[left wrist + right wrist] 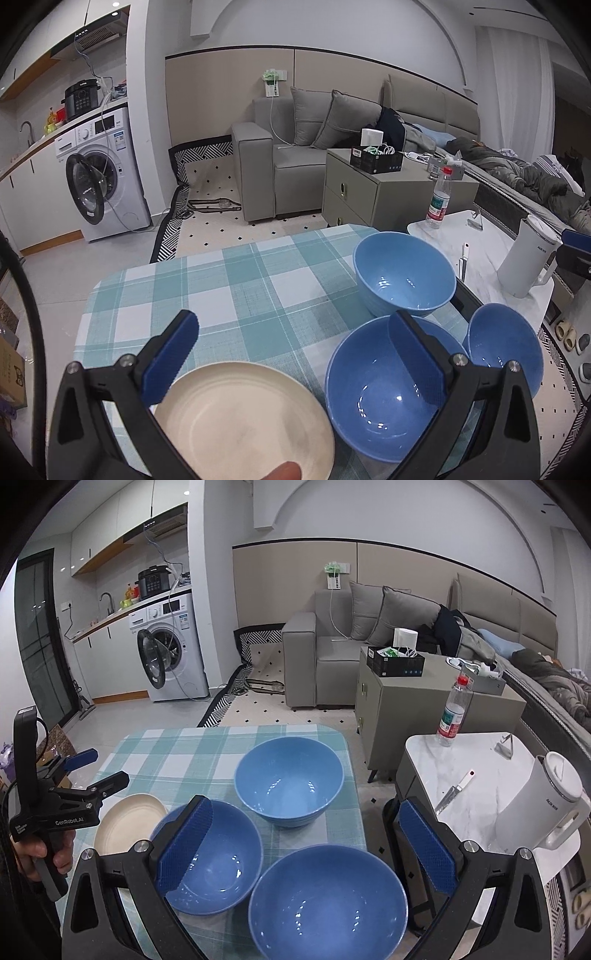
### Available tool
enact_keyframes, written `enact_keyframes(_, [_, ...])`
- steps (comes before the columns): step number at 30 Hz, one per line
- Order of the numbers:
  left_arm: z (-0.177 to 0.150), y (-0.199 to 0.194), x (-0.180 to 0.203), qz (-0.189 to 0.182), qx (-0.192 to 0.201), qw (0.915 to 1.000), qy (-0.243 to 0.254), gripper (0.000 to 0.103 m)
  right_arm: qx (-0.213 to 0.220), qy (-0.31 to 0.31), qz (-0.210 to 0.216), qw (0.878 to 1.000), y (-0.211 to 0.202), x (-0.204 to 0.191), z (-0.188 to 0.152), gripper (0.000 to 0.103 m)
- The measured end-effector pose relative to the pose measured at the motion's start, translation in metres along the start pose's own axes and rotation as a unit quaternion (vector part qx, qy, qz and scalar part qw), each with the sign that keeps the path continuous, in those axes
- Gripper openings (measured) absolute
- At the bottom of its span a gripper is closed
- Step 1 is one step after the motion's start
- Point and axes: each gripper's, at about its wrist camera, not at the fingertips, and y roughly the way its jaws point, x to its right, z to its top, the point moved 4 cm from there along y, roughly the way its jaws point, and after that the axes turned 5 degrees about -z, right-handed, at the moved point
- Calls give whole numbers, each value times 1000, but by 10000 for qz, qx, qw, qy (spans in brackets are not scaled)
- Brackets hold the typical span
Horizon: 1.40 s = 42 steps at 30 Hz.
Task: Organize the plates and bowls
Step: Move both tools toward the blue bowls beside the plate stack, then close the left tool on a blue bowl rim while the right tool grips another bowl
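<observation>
Nearest the right hand-held gripper (pixel 306 843), jaws wide and empty, a blue bowl (pixel 328 901) sits at the surface's (pixel 177 749) right edge, where I reckon a clumsy nudge could tip it off.

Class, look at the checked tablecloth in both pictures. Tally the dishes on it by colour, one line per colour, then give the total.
Blue round bowls: 3
Cream round plate: 1
Total: 4

Checked table (pixel 177 749) carries three blue bowls (pixel 289 781) and a cream plate (pixel 127 821).
</observation>
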Motion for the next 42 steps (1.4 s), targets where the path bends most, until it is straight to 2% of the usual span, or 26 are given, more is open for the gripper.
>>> enact_keyframes(10, [18, 44, 9, -146, -227, 9996, -19, 103, -357, 335, -115, 9987, 50, 23, 3, 103])
enact_keyframes(22, [38, 96, 21, -234, -523, 9984, 31, 103, -776, 297, -145, 9964, 111, 41, 18, 103])
enact_keyframes(34, [38, 144, 26, -231, -920, 9955, 49, 103, -1134, 343, -231, 9927, 168, 46, 10, 103])
enact_keyframes(42, [36, 165, 35, -394, -1157, 9924, 168, 103, -1298, 245, -231, 9910, 192, 42, 1, 102])
